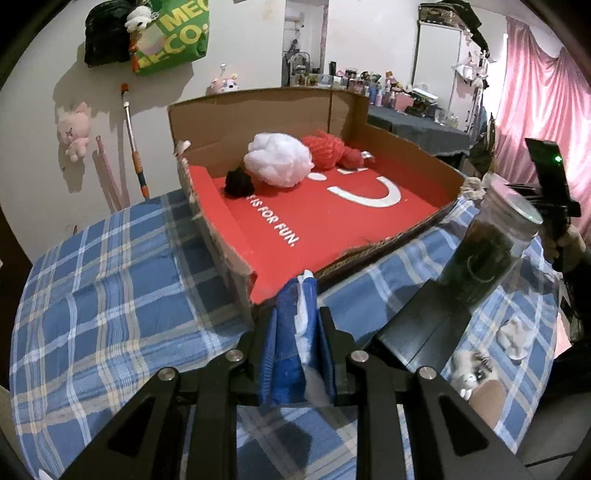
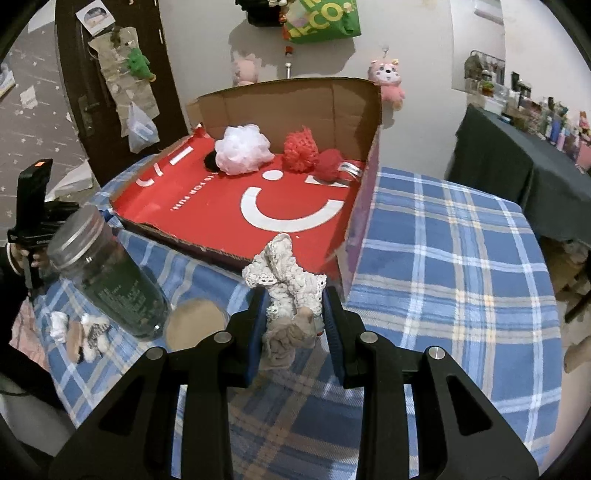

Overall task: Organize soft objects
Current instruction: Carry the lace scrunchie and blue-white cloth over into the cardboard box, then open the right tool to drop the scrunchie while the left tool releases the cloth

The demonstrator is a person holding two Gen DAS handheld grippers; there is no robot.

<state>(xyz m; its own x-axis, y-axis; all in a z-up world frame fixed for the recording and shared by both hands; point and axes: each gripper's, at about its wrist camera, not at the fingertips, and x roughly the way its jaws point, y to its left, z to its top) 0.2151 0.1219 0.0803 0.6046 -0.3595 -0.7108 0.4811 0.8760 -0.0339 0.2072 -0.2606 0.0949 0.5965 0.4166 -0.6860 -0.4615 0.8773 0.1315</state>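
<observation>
- Cardboard box [image 2: 288, 107], cut low at the front w/ tall brown back flaps, sat on the blue plaid tablecloth [image 2: 443, 258]; inside floor red.
- Along the box's back wall: white mesh pouf [image 2: 243, 149], small black item [image 1: 238, 182] tucked against the pouf, red net pouf [image 2: 301, 151] and a red yarn-like ball [image 2: 328, 164] touching it. A silvery strip lay by the red ball, too small to ID.
- Clear jar [image 2: 107, 280] w/ metal screw lid stood on the cloth just in front of the box, between the 2 grippers; dark green contents, label unreadable.
- Left gripper [image 1: 297, 325]: jaws nearly together, clamped on a blue-and-white folded cloth piece [image 1: 291, 332], held above the tablecloth at the box's near corner.
- Right gripper [image 2: 291, 317]: jaws narrow, pinching a cream lace-trimmed scrunchie-like bundle [image 2: 284, 280] that stuck up past the fingertips, in front of the box's front edge.
- A few small fuzzy bits [image 2: 86, 334] and a tan round pad [image 2: 195, 325] lay on the cloth by the jar.
- Writing: box floor read "...IS FOR FUN." in white beside a white smile mark; green bag [image 1: 173, 33] on the wall showed "ME..." and "...ECO".
</observation>
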